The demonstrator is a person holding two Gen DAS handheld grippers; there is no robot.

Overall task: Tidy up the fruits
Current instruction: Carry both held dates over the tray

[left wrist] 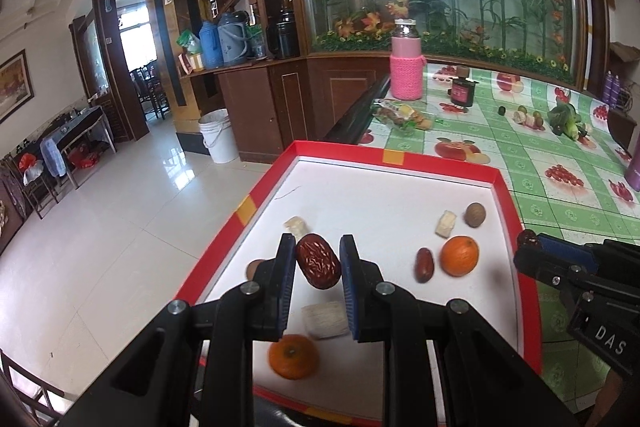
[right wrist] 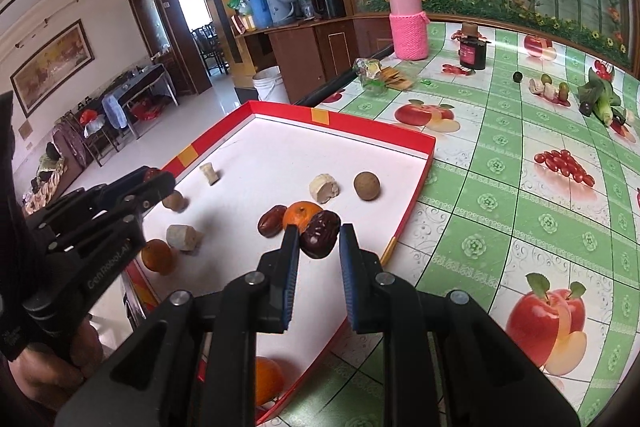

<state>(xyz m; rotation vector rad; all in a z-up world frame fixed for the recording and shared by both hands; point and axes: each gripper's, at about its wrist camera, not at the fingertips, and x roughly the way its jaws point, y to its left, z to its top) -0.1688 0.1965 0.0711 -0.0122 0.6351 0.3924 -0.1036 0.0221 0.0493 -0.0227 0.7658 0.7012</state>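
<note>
A red-rimmed white tray (left wrist: 400, 163) holds loose fruits. My left gripper (left wrist: 318, 255) is shut on a wrinkled red date (left wrist: 318, 261), held above the tray's left part. Below it lie a pale chunk (left wrist: 324, 319) and an orange (left wrist: 294, 357). To the right sit another date (left wrist: 424, 264), an orange (left wrist: 460, 255), a pale chunk (left wrist: 446, 224) and a walnut (left wrist: 475, 214). My right gripper (right wrist: 319, 239) is shut on a dark date (right wrist: 320, 233), held over the tray near the orange (right wrist: 302, 214) and date (right wrist: 272, 221).
The tray (right wrist: 416, 183) lies on a green fruit-print tablecloth (right wrist: 520, 187) at the table's left edge. Further back stand a pink knitted bottle (right wrist: 409, 23), a dark jar (right wrist: 472, 47), a snack wrapper (right wrist: 380, 75) and small vegetables (right wrist: 600, 99). The floor drops off left.
</note>
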